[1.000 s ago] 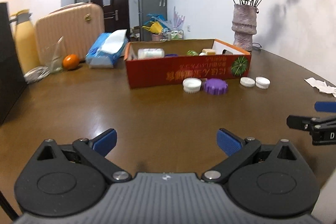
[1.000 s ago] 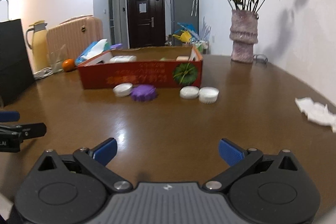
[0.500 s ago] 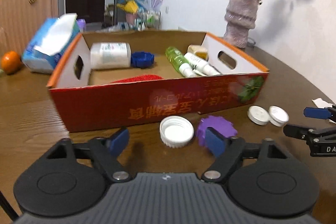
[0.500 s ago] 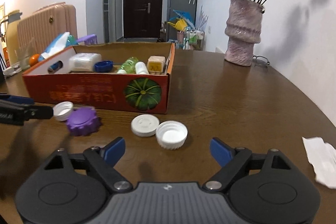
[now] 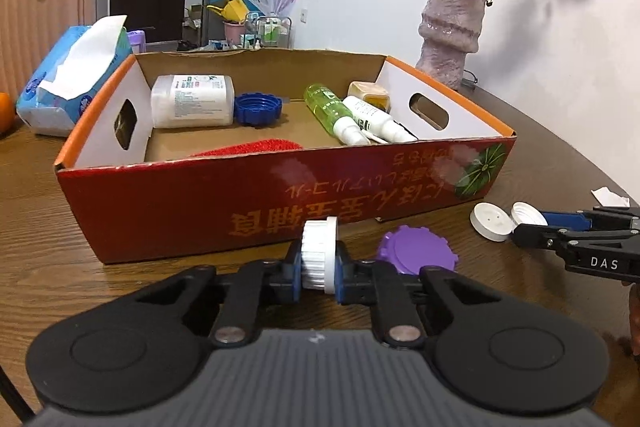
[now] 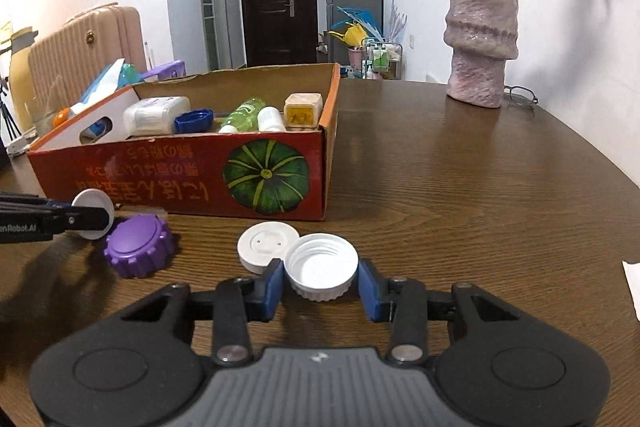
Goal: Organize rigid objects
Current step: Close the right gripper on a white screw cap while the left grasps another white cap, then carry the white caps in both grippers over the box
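Left gripper [image 5: 319, 271]: clamped tight on a white ribbed cap [image 5: 319, 254], blue pads pressing both of its faces; cap stood on edge between the pads, at 12 o'clock in the left wrist view, just in front of the box wall.
Right gripper [image 6: 321, 285]: jaws closing around an open white cap [image 6: 322, 265]; cap between the blue pads, hollow side up, resting on the table [image 6: 460, 195]; left pad at or near its rim, a slim gap at the right pad, so not yet gripped.
Flat white lid [image 6: 267, 245]: on the table at 11 o'clock of the open white cap, touching it, just outside the left pad.
Purple cap [image 6: 138, 245]: on the table at 9 o'clock in the right wrist view, beside the left gripper's cap; in the left wrist view at 1 o'clock, just past the right finger.
Box [image 5: 256, 203]: red cardboard, open top, at 12 o'clock of both grippers, just behind all four caps.
Box contents: white jar [image 5: 193, 101] lying down, blue cap [image 5: 258, 109], green bottle [image 5: 332, 113], white bottle [image 5: 374, 117], small yellow container [image 5: 368, 91], something red [image 5: 256, 149] against the near wall.
Vase of flowers [image 6: 482, 35]: at 1 o'clock in the right wrist view, well apart from the caps.
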A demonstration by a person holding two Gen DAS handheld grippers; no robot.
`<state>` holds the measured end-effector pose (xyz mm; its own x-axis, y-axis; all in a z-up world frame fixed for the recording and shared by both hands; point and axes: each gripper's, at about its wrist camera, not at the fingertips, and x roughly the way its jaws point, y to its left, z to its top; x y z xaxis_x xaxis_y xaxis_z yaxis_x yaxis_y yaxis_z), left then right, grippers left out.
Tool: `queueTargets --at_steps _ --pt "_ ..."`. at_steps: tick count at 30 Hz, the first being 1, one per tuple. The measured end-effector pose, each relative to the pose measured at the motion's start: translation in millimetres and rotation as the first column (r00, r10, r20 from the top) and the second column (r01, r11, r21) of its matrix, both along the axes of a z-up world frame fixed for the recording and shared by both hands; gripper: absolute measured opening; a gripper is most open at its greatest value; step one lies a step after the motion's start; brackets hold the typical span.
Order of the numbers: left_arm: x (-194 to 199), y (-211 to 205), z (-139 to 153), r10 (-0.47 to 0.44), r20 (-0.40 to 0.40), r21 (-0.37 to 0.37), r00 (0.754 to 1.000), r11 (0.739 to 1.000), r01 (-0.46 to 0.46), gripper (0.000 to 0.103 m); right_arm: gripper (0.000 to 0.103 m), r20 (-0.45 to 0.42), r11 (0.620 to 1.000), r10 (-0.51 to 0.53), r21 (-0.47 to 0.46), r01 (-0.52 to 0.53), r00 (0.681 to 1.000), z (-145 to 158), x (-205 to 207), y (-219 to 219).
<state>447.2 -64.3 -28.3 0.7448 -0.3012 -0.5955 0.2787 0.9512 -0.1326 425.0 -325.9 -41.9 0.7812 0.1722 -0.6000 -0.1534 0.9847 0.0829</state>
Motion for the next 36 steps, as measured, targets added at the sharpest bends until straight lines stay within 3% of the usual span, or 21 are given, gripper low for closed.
queueTargets --at_steps 6,14,22,36 --pt "-31.5 0.1 10.3 0.033 0.026 -0.023 0.999 0.999 -0.032 0.015 0.039 0.02 1.0 0.002 0.031 -0.002 1.0 10.9 -31.2 3.9" --pt "-114.6 11.1 10.8 0.096 0.027 -0.065 0.995 0.993 -0.094 0.015 0.039 0.011 0.998 -0.006 0.067 0.005 1.0 23.0 -103.9 12.7" --pt "-191.6 52.6 26.6 0.16 0.002 -0.22 0.987 0.963 -0.156 0.015 0.039 0.091 0.999 0.018 0.049 -0.022 0.996 58.8 -178.4 33.7" --pt "-282.9 80.2 60.2 0.219 0.117 -0.282 0.969 0.943 -0.179 0.015 0.039 0.181 0.997 0.064 0.021 -0.069 0.981 91.8 -269.0 52.1"
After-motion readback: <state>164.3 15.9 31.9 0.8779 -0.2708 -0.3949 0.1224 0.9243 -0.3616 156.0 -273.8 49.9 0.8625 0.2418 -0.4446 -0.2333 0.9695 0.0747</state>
